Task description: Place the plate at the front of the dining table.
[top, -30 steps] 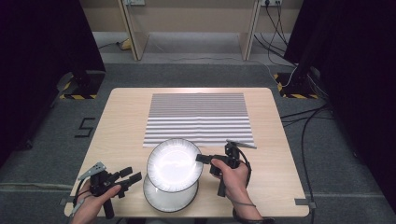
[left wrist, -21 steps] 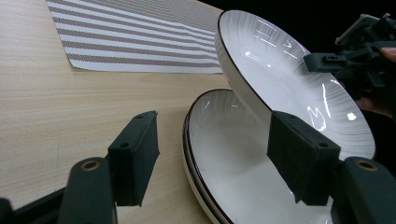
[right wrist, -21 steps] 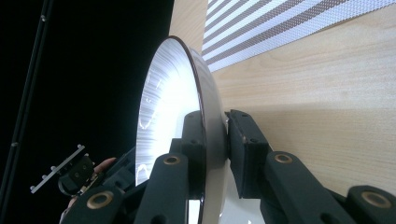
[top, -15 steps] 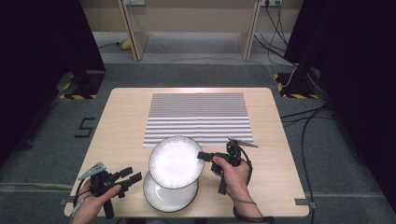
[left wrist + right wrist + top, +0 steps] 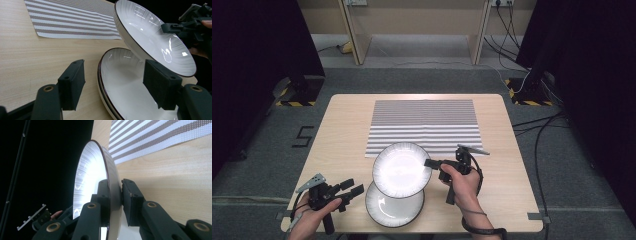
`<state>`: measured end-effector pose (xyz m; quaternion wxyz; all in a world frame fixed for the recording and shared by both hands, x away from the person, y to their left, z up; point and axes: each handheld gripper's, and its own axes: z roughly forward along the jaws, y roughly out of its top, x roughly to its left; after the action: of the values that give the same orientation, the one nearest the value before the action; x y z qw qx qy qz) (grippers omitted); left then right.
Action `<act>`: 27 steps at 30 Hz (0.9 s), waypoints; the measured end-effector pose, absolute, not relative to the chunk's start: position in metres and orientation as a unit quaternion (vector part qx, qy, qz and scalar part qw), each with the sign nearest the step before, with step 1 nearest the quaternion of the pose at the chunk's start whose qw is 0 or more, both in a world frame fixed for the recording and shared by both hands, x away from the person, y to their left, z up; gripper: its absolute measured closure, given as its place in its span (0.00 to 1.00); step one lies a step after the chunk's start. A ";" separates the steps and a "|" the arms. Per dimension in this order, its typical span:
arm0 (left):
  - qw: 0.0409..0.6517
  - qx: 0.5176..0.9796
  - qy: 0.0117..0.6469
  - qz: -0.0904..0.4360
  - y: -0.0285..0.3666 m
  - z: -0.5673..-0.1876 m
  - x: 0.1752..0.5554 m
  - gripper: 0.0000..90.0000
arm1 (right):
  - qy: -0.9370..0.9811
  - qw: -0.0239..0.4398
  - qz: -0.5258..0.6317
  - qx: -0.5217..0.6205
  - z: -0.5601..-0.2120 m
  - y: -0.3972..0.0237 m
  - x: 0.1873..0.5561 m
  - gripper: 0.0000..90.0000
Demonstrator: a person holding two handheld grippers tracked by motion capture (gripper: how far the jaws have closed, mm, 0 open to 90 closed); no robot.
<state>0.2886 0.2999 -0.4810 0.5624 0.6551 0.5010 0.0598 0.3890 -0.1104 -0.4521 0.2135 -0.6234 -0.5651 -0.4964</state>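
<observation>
On the near counter (image 5: 347, 130), two white plates: one (image 5: 394, 204) lying flat, one (image 5: 402, 169) clamped by the right hand-held gripper (image 5: 430, 163); the left hand-held gripper (image 5: 353, 187) gapes empty beside one striped placemat (image 5: 423, 125).

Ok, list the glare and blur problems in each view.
High view: the lifted plate is blown out white. Left gripper view: sharp highlights on that plate, its own jaws soft. Right gripper view: bright glare on the plate's face, the striped mat blurred.

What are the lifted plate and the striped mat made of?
Lifted plate: looks like glazed ceramic, white with a dark rim; it throws sharp glossy highlights. Striped mat: probably woven fabric or vinyl, matte; a fine mesh weave shows in the right gripper view.
</observation>
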 end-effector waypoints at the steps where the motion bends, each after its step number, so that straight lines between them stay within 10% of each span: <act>1: 0.562 0.655 0.501 0.060 0.300 -0.481 0.289 0.37 | -0.565 0.214 -0.496 -0.623 -0.452 -0.110 0.389 0.86; 27: 0.562 0.655 0.501 0.060 0.300 -0.481 0.289 0.37 | -0.550 0.203 -0.505 -0.633 -0.445 -0.117 0.403 0.85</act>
<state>0.2890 0.2996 -0.4809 0.5622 0.6549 0.5015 0.0596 0.4027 -0.1175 -0.4447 0.2030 -0.6334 -0.5500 -0.5051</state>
